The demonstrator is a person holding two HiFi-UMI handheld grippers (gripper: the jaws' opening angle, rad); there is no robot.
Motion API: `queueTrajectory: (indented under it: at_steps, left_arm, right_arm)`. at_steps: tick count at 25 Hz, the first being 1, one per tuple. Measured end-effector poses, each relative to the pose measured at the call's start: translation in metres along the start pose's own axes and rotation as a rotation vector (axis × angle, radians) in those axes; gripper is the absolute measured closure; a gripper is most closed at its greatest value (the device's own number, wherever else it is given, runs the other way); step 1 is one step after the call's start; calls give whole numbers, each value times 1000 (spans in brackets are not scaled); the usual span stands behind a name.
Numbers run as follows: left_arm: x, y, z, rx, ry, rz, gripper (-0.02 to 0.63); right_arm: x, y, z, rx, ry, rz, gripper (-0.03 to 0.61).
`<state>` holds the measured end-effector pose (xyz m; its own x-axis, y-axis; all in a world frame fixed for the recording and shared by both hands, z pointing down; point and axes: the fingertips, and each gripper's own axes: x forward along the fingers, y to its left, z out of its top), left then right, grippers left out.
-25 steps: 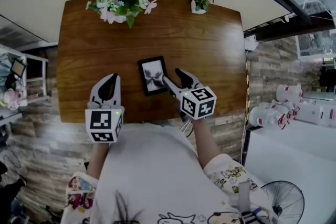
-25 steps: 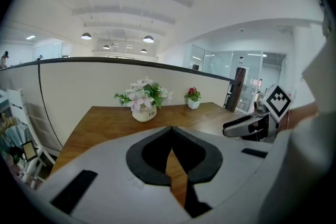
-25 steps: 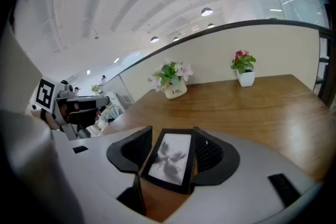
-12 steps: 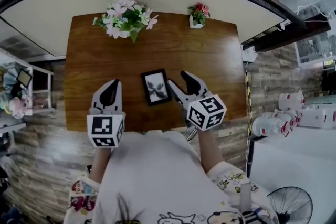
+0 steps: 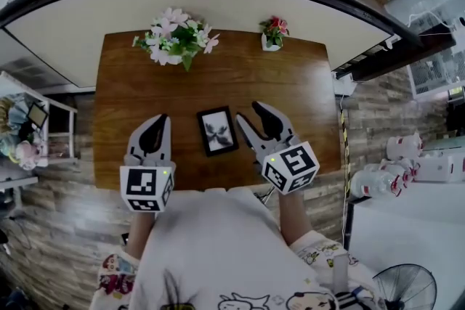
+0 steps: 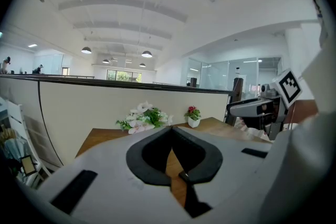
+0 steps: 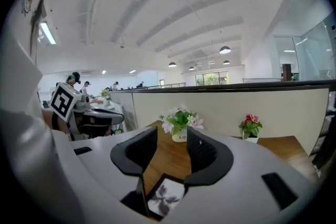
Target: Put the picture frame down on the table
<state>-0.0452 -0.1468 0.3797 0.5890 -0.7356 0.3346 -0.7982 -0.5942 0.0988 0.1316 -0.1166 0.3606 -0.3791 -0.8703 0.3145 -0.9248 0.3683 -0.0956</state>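
1. The frame (image 5: pixel 217 131) is lying flat on the tabletop (image 5: pixel 290 76), between the left tongs (image 5: pixel 160 120) and the right tongs (image 5: pixel 247 113), touching neither.
2. The right tongs are gaping open and empty, having just been narrowing; their body is cutting off the frame's near edge in their own view.
3. The left tongs are sitting closed on nothing, blocking the frame from their own view.

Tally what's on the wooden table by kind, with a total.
Picture frame: 1
Flower arrangements: 2 (pink-white bunch, small red-flowered pot)
Total: 3
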Motion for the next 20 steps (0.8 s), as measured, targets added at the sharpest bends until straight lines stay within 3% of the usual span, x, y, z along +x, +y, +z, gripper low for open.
queueTrajectory:
  at_steps: [11,20]
  left_arm:
    - [-7,2,-5,-2,9,0,611]
    - [-11,-3,-12,-19,24,-4,611]
  right_arm:
    - [-16,4,7,-29,-77,-6,558]
    - [-26,7,8,-6,-140,6,578]
